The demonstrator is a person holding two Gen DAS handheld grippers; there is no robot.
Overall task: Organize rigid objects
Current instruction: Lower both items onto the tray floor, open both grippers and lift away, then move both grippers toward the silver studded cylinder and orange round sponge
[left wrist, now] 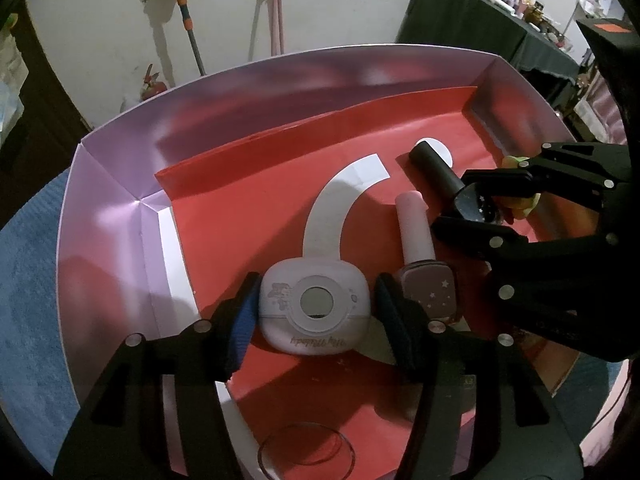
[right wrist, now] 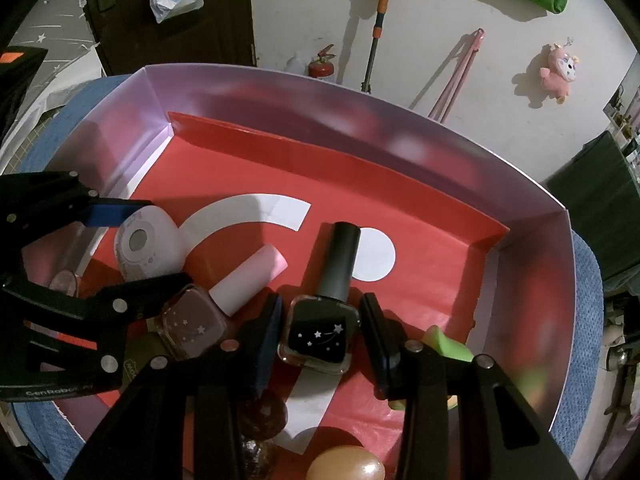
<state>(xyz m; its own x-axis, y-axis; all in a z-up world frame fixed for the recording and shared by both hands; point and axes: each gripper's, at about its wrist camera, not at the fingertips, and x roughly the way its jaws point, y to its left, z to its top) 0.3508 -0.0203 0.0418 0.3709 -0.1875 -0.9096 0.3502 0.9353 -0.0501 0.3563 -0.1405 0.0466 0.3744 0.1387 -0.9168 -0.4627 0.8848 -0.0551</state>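
A lilac box [left wrist: 280, 80] lined with red paper [left wrist: 260, 200] holds the items. My left gripper [left wrist: 318, 284] straddles a small white rounded device [left wrist: 314, 308] lying flat; a thin gap shows at its right pad, so the jaws stand open around it. A pink-capped nail polish bottle [left wrist: 428, 288] lies just right of it. My right gripper [right wrist: 322, 304] is shut on a black nail polish bottle [right wrist: 320, 332] with white stars, its cap pointing away. In the right wrist view the left gripper [right wrist: 164, 240] sits at the left around the white device [right wrist: 144, 244].
A green-yellow object [right wrist: 444, 344] lies by the right finger. A brown round item [right wrist: 264, 412] and an orange egg shape [right wrist: 344, 464] sit near the box's front edge, as does a clear glass rim [left wrist: 306, 452]. The box rests on a blue mat [left wrist: 28, 280].
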